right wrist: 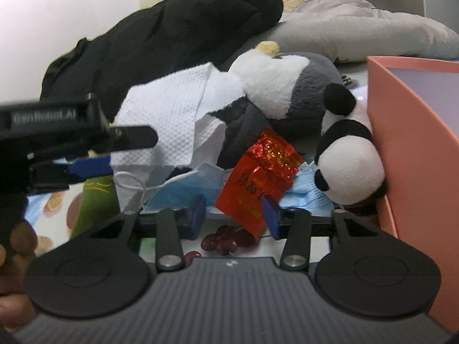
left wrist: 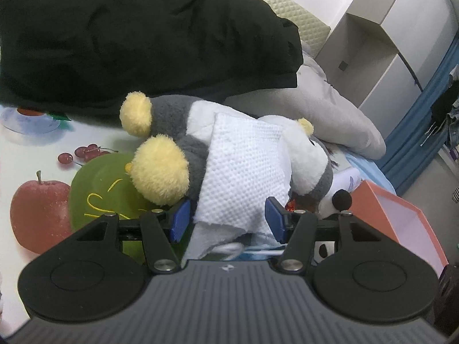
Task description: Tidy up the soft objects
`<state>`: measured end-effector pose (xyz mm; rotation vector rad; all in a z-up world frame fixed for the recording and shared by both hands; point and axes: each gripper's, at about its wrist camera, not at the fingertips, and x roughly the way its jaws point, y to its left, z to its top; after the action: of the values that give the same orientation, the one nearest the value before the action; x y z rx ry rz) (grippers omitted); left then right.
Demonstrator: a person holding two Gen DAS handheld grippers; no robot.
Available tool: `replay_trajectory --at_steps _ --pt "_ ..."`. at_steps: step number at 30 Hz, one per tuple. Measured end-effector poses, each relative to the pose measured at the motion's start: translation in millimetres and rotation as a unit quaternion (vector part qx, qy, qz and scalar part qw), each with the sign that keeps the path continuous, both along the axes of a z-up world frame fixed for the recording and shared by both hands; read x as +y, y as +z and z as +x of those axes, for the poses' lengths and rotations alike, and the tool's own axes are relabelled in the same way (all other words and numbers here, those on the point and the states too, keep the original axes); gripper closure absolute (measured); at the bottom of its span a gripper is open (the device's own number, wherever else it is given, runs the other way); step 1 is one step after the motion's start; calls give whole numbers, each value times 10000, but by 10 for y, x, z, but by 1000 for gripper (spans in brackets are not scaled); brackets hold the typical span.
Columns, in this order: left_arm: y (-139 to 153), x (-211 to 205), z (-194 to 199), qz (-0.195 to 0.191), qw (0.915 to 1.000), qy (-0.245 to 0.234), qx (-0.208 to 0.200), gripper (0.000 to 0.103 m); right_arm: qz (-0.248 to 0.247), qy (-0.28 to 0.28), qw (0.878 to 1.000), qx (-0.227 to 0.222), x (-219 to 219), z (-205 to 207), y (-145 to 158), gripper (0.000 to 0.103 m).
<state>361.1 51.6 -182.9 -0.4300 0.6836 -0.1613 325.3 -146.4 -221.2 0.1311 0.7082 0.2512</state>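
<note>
Now – left hand-held gripper [left wrist: 228, 218] open astride tissue [left wrist: 243, 166] | right hand-held gripper [right wrist: 234, 215] open – pad overlaps red packet [right wrist: 258, 177]

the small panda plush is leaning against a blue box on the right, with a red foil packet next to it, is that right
Not quite: the box is salmon pink, not blue, as the right wrist view shows. The small panda plush does lean against it, with the red foil packet beside it.

Paper towel [left wrist: 243, 166] draped on the penguin plush [left wrist: 172, 143]; face mask [right wrist: 183, 189] before it; panda plush [right wrist: 347, 154] against the box [right wrist: 416, 132], right.
</note>
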Motion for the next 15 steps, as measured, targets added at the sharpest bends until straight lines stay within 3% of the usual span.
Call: replay_trajectory --at_steps 2,4,5,8,15 --pt "7 -16 -10 104 9999 14 -42 49 -10 39 10000 -7 -4 7 3 76" --pt "15 -22 -29 260 9996 64 -30 67 -34 30 10000 -63 -20 -10 32 83" --pt "22 -12 -47 301 9995 55 -33 70 -58 16 9999 -103 -28 -25 57 88" --pt "65 37 -108 192 9996 144 -125 95 -174 7 9996 -214 -45 -83 142 95" --pt "305 -15 -298 11 9991 18 -435 98 -260 -44 9990 -364 -158 -249 384 99"
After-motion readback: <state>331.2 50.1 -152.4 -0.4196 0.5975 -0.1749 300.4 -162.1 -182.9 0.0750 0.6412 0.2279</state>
